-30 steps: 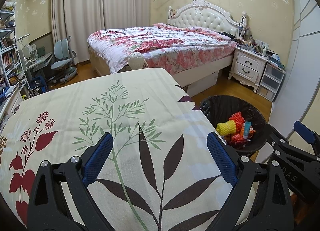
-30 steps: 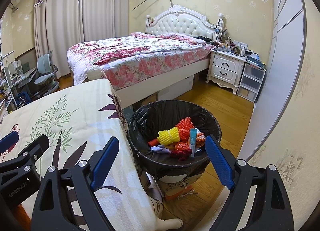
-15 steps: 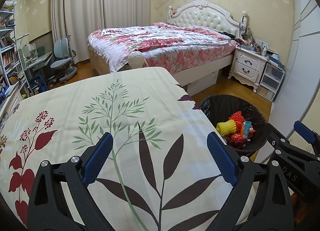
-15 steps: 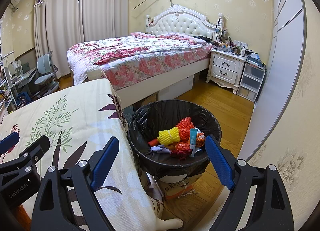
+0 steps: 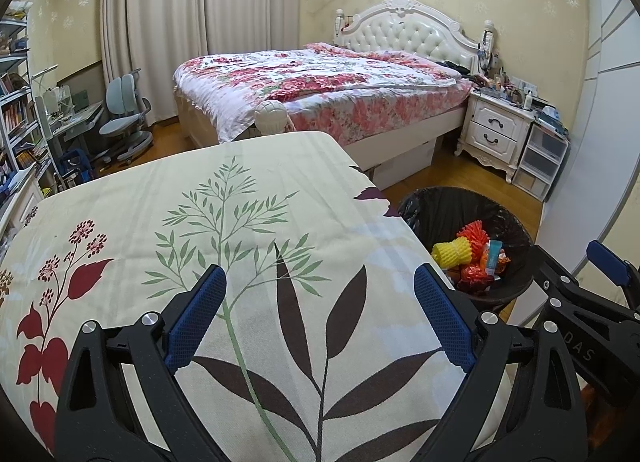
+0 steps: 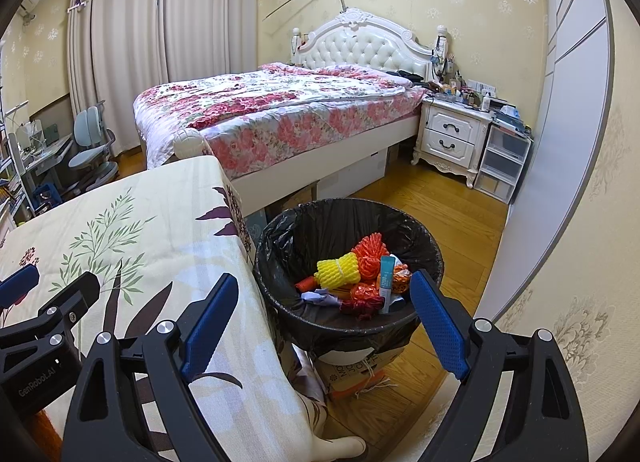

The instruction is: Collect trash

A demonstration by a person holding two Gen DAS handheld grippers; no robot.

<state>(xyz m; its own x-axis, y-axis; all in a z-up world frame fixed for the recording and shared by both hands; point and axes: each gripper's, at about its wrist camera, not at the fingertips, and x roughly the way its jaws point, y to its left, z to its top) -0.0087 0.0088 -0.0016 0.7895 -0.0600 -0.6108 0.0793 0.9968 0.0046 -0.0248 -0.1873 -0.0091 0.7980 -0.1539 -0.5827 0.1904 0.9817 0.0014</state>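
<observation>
A black-lined trash bin (image 6: 280,234) stands on the floor beside the table's right edge. It holds a yellow foam net (image 6: 338,271), orange foam nets (image 6: 370,250), a teal tube (image 6: 386,278) and other scraps. My right gripper (image 6: 324,282) hangs open just above the bin's near rim, with nothing between its blue pads. Over the leaf-printed tablecloth (image 5: 240,202) my left gripper (image 5: 320,282) is also open and empty. From the left wrist view the bin (image 5: 440,202) sits at the right, with the yellow net (image 5: 452,252) showing inside.
A floral-covered bed (image 6: 280,110) fills the room behind the table. A white nightstand (image 6: 452,134) and plastic drawers (image 6: 504,158) stand at the right, and a desk chair (image 5: 124,118) at the left. A cardboard box (image 6: 352,374) sits under the bin. A wardrobe wall (image 6: 560,142) closes the right side.
</observation>
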